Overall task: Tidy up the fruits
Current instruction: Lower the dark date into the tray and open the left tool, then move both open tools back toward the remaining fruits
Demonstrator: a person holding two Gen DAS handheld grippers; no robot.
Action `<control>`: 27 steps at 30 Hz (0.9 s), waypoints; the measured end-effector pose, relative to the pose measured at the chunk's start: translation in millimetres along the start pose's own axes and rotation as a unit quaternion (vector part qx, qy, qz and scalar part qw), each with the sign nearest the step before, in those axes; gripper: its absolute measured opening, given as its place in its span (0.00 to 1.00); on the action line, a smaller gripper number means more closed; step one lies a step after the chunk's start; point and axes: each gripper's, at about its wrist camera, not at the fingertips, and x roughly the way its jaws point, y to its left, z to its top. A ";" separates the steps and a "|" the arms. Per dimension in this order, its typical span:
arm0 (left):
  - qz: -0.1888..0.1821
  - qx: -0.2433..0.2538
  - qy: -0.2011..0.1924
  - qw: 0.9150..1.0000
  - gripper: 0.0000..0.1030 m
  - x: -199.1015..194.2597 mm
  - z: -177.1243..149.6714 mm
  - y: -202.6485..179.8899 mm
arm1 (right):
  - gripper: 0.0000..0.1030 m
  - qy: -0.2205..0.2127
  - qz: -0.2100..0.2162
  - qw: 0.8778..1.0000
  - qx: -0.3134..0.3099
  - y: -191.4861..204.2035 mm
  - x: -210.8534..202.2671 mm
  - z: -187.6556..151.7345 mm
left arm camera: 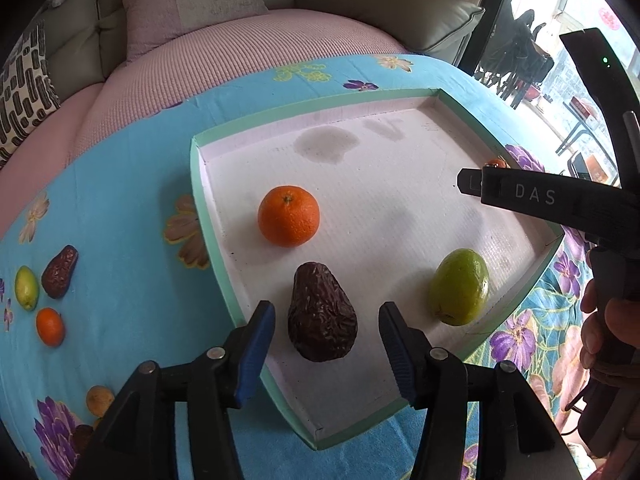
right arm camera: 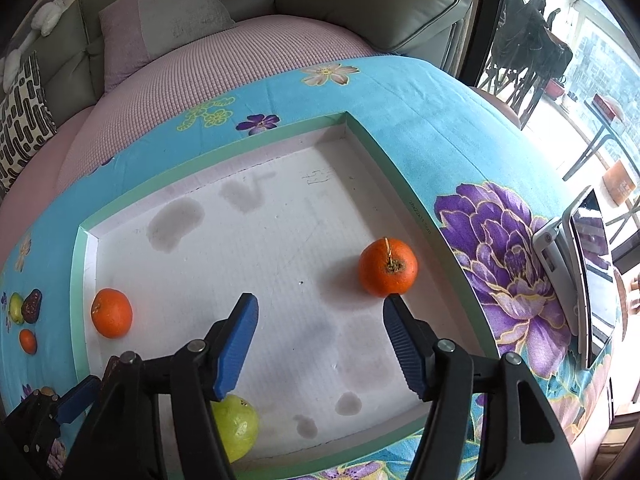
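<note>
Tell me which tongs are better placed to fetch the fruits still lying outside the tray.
Left. The loose fruits lie on the cloth left of the tray, nearest the left tongs, which stand open and empty.

One shallow tray (left arm camera: 216, 264) with a green rim, and inside it two oranges (right arm camera: 111, 313) (right arm camera: 388, 267), one wrinkled brown date (left arm camera: 322, 312) and one green fruit (left arm camera: 460, 286). Out on the flowered cloth to the left: one more small orange (left arm camera: 50, 326), one more green fruit (left arm camera: 26, 287), one more brown date (left arm camera: 60, 271) and one yellowish fruit (left arm camera: 99, 400).
</note>
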 end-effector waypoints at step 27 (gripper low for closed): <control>0.154 -0.213 -0.057 0.963 1.00 -48.5 -17.2 157.4 | 0.92 -0.049 0.030 0.997 -0.060 54.2 -20.0 1.0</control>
